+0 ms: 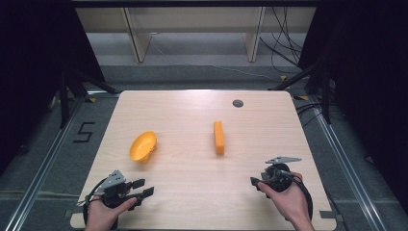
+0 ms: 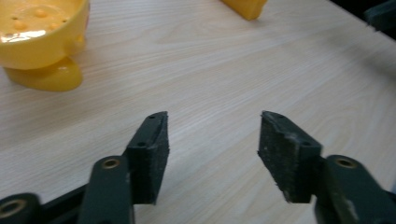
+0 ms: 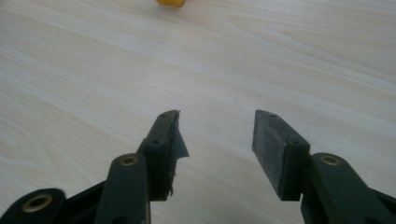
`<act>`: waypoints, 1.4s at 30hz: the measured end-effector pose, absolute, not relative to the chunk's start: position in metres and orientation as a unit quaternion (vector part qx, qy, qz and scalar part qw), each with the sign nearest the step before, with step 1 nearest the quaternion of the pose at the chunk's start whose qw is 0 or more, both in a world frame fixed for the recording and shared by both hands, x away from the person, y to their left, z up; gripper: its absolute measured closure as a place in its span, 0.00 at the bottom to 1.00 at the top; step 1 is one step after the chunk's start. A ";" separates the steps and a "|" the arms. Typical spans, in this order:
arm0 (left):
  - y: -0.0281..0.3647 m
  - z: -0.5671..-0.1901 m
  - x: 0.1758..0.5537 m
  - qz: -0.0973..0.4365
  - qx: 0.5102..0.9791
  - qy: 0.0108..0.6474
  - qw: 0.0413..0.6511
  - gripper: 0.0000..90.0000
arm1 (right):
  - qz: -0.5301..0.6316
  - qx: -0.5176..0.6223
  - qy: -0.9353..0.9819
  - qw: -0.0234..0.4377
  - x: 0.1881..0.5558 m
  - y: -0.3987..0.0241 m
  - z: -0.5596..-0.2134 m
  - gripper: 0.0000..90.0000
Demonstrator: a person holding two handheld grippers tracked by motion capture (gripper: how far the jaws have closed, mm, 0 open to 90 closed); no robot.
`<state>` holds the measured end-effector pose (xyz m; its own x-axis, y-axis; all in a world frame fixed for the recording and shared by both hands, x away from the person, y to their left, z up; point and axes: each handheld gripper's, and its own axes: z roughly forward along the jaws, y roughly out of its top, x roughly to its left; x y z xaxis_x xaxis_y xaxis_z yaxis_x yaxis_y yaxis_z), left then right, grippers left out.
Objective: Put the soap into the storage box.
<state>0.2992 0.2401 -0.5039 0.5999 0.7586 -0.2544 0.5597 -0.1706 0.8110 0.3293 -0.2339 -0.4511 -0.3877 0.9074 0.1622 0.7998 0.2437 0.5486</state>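
A yellow bowl (image 1: 143,146) lies tipped on the wooden table (image 1: 192,192), an orange block (image 1: 219,137) well to its right. Near the front edge, the left gripper (image 1: 146,187) and right gripper (image 1: 253,182), each hand-held low, gape empty

Wooden table (image 1: 192,187) on grey floor (image 1: 356,159)
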 end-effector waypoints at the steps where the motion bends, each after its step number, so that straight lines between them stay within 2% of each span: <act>1: 0.240 -0.504 0.300 0.108 0.762 0.431 0.472 0.42 | 0.283 0.544 0.785 0.088 0.331 -0.232 -0.449 0.55; 4: 0.240 -0.504 0.301 0.110 0.760 0.437 0.469 0.38 | 0.284 0.542 0.783 0.111 0.341 -0.223 -0.448 0.52; 8: 0.238 -0.506 0.300 0.111 0.761 0.435 0.467 0.36 | 0.264 0.547 0.788 0.100 0.357 -0.206 -0.439 0.49; 12: 0.237 -0.506 0.299 0.109 0.767 0.434 0.460 0.35 | 0.240 0.560 0.790 0.071 0.377 -0.186 -0.430 0.46; 20: 0.238 -0.506 0.299 0.109 0.773 0.431 0.453 0.34 | 0.208 0.570 0.792 0.067 0.422 -0.151 -0.416 0.43; 29: 0.238 -0.507 0.299 0.104 0.772 0.430 0.457 0.34 | 0.199 0.576 0.790 0.068 0.458 -0.115 -0.425 0.40; 42: 0.237 -0.509 0.300 0.099 0.772 0.428 0.460 0.33 | 0.185 0.578 0.791 0.077 0.484 -0.094 -0.446 0.42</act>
